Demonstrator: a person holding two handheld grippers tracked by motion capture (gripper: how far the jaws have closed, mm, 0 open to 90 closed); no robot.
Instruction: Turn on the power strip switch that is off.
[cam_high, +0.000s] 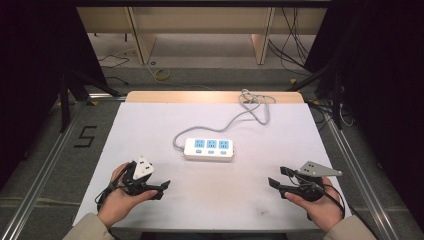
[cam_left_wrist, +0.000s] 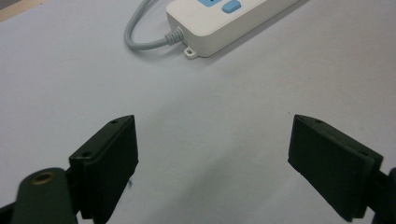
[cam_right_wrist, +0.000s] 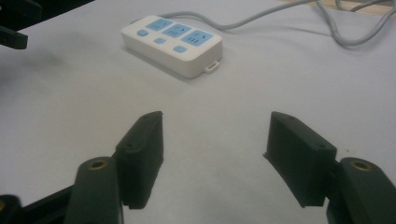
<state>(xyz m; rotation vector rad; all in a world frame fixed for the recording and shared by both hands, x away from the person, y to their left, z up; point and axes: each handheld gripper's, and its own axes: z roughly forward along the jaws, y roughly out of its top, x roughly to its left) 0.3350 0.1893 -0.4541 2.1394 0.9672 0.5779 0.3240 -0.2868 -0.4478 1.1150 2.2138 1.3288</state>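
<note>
Table (cam_high: 150, 130), white sheet over a wooden top, fills the middle of the high view; a strip of bare wood shows along its far edge. Dark curtains at upper left and upper right, floor cables beyond.

Power strip (cam_high: 209, 149) lies flat at the centre of the frame, long side across the picture, roughly midway between the two hands. Judged: set there so either gripper can reach it equally. White body, three blue socket faces in a row, a small blue switch under each, a mounting tab at each end. In the right gripper view the power strip (cam_right_wrist: 172, 43) sits in the upper left, well apart from the jaws.

Grey cord (cam_high: 235, 117) leaves the strip's left end, loops back toward the upper right and piles in loose coils at the far table edge. Judged: slack is kept behind the strip, out of the working area.

Left gripper (cam_high: 162, 189), lower left of the high view, held low over the sheet and pointing right, toward the middle of the table. Jaws spread wide, nothing between them; in the left gripper view the strip's cord end (cam_left_wrist: 187, 39) is at top centre, apart from the pads.

Right gripper (cam_high: 278, 177), lower right, mirrors it, pointing left. Jaws fully apart, empty.

Judged: both are in a ready pose, approach not begun.
</note>
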